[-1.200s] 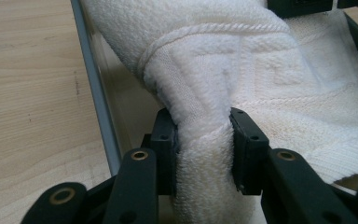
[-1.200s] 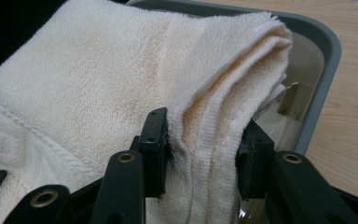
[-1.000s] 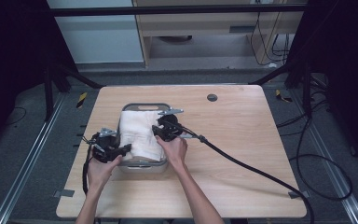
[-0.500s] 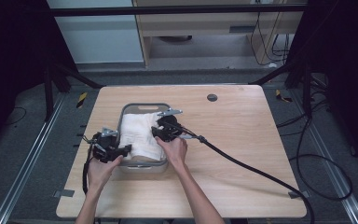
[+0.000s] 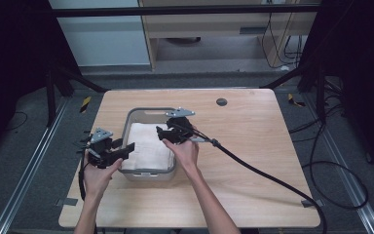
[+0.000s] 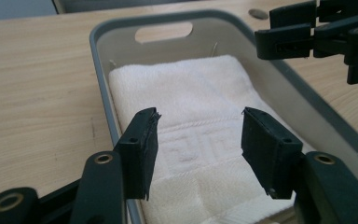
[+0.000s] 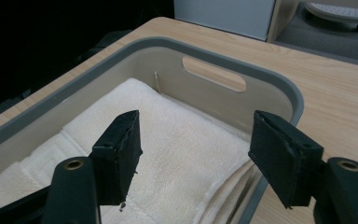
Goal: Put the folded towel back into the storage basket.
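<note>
A grey plastic bin (image 5: 129,119) with handle slots stands on the wooden table and holds a folded white towel (image 5: 148,145). The towel (image 6: 193,121) lies flat inside the bin (image 6: 101,88), its woven key-pattern band toward the near end. My left gripper (image 5: 128,147) hovers open at the bin's left near rim, nothing between its jaws (image 6: 198,140). My right gripper (image 5: 159,132) is open above the bin's right side, over the towel (image 7: 177,154) and the bin rim (image 7: 279,84). The right gripper (image 6: 317,32) also shows at the top right of the left gripper view.
A thick black cable (image 5: 263,175) trails from the right gripper across the table to its right edge. A small dark round grommet (image 5: 221,102) sits in the tabletop behind the bin. Metal rails and a frame flank the table.
Both grippers have lifted slightly and drawn apart from the towel; the right one moved a little back over the bin's right side. The towel stays in the bin.
</note>
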Demonstrator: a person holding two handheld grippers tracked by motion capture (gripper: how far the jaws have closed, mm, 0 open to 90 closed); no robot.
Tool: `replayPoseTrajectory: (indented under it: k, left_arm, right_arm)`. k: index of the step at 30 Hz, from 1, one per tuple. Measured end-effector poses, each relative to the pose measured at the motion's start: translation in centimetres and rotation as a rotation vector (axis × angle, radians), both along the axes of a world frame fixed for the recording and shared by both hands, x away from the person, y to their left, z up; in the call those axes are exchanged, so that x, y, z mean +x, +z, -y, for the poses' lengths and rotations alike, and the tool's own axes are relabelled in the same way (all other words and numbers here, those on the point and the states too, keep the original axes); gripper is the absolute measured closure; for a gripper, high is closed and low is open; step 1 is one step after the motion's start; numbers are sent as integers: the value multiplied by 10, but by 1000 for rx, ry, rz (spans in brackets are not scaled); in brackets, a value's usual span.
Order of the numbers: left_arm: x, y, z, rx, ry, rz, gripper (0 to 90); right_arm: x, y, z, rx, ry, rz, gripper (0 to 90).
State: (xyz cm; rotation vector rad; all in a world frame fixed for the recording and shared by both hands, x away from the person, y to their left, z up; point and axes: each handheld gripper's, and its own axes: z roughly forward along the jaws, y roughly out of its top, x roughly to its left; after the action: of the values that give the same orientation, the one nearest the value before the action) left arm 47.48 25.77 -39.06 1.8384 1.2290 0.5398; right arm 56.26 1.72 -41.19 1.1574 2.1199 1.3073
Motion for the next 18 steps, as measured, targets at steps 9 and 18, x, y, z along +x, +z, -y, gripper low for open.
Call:
replayPoseTrajectory:
  k: [9,18]
  left_arm:
    - [-8,10,-4,-24,-3,67,465]
    - [-12,10,-7,-29,-13,96,509]
  right_arm:
    - [-11,22,8,16,42,63,280]
    - [-24,39,37,30,61,102,238]
